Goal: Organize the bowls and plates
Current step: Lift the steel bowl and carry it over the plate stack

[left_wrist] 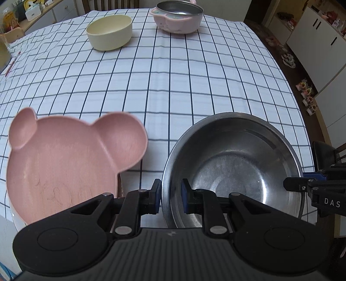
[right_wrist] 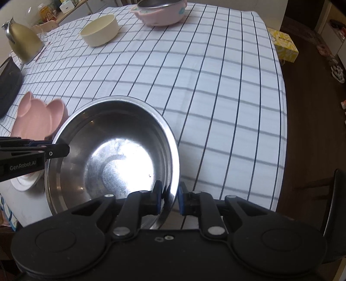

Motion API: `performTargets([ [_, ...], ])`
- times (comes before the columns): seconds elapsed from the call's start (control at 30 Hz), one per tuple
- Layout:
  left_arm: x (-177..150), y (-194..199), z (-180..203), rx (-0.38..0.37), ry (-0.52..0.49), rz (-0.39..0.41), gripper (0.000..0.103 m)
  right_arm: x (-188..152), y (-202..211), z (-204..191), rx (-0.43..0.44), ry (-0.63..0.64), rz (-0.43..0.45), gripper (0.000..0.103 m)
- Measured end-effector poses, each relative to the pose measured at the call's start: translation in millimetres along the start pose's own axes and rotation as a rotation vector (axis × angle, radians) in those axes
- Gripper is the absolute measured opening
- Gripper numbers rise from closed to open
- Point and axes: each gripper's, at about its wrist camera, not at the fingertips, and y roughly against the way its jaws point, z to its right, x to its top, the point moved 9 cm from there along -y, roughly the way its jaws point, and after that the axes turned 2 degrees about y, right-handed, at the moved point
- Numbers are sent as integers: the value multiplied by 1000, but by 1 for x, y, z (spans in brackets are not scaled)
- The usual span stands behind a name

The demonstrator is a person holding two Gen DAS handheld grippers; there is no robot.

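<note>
A steel bowl (left_wrist: pixel 233 164) is held by both grippers above the near table edge. My left gripper (left_wrist: pixel 172 197) is shut on its left rim, and my right gripper (right_wrist: pixel 169 200) is shut on its right rim; the bowl also shows in the right wrist view (right_wrist: pixel 112 155). A pink bear-shaped plate (left_wrist: pixel 64 164) lies to the left on a white plate (right_wrist: pixel 21 183). A cream bowl (left_wrist: pixel 110 32) and a pink bowl with a steel liner (left_wrist: pixel 177 17) stand at the far side.
The table has a white checked cloth (left_wrist: pixel 173 82). A gold kettle (right_wrist: pixel 22 41) and a dark bag (right_wrist: pixel 8 86) stand at the left edge. A yellow tissue box (right_wrist: pixel 283 45) lies beyond the right edge. A chair (right_wrist: pixel 333 205) stands at the near right.
</note>
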Motion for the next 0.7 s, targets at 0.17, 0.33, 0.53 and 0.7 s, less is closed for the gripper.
performTargets([
  [0.17,-13,-5,1,8,-16,-12,18,-13,-2,-2,-4,0,-2,15],
  [0.33,-15,-6,3,10,-41,1,18,-17,-5,-1,-7,-8,-2,16],
  [0.53,-19,-11,3,9,-55,-17,18,-17,-7,0,-17,-10,8,20],
  [0.7,-18,-6,4,14,-76,9,19,-15,-2,2,-40,-1,23,24],
])
